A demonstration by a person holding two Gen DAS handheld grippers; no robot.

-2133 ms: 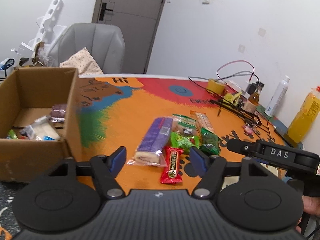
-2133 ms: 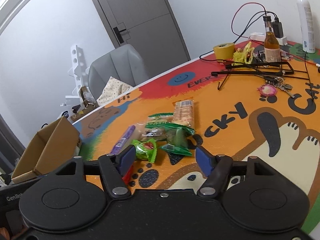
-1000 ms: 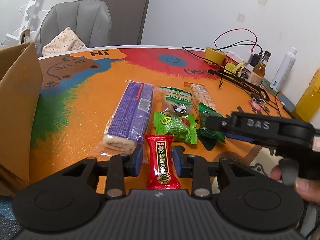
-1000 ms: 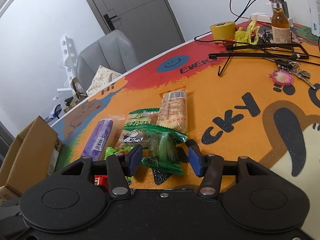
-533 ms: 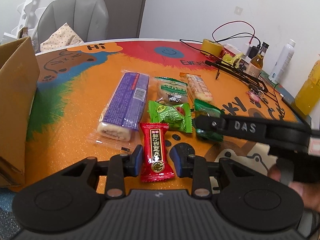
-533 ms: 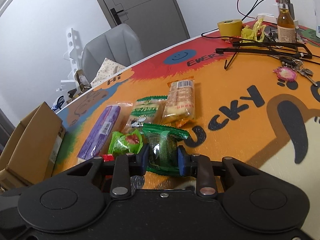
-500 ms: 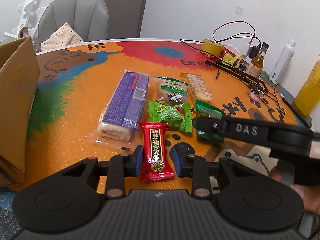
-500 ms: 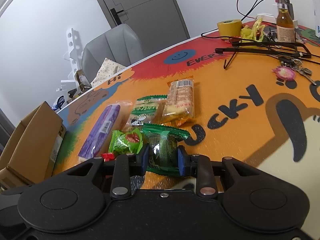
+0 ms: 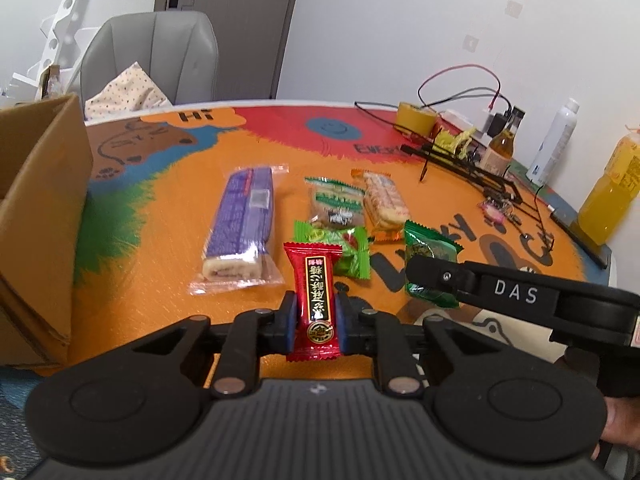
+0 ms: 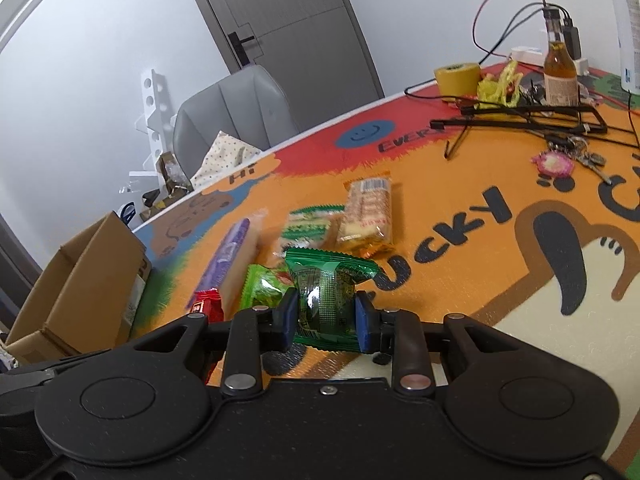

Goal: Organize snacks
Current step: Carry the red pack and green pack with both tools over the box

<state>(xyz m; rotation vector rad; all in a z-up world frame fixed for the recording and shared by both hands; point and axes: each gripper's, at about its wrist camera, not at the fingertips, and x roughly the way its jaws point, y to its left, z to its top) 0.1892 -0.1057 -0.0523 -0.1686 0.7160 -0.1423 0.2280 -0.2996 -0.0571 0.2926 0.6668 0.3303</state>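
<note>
The left gripper [image 9: 316, 322] pinches the red candy [image 9: 315, 300] at 6 o'clock and the right gripper [image 10: 326, 322] pinches the dark green packet [image 10: 326, 300] low in its view, so either slippery wrapper may slide out before the cardboard box [image 9: 40, 216] at 9 o'clock.

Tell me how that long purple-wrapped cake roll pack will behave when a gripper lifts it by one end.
The long purple-wrapped cake roll pack would probably sag: it is long, and soft sponge shows at its clear end. Its glossy film looks slippery. It lies flat and looks flattened, so rolling seems unlikely.
</note>
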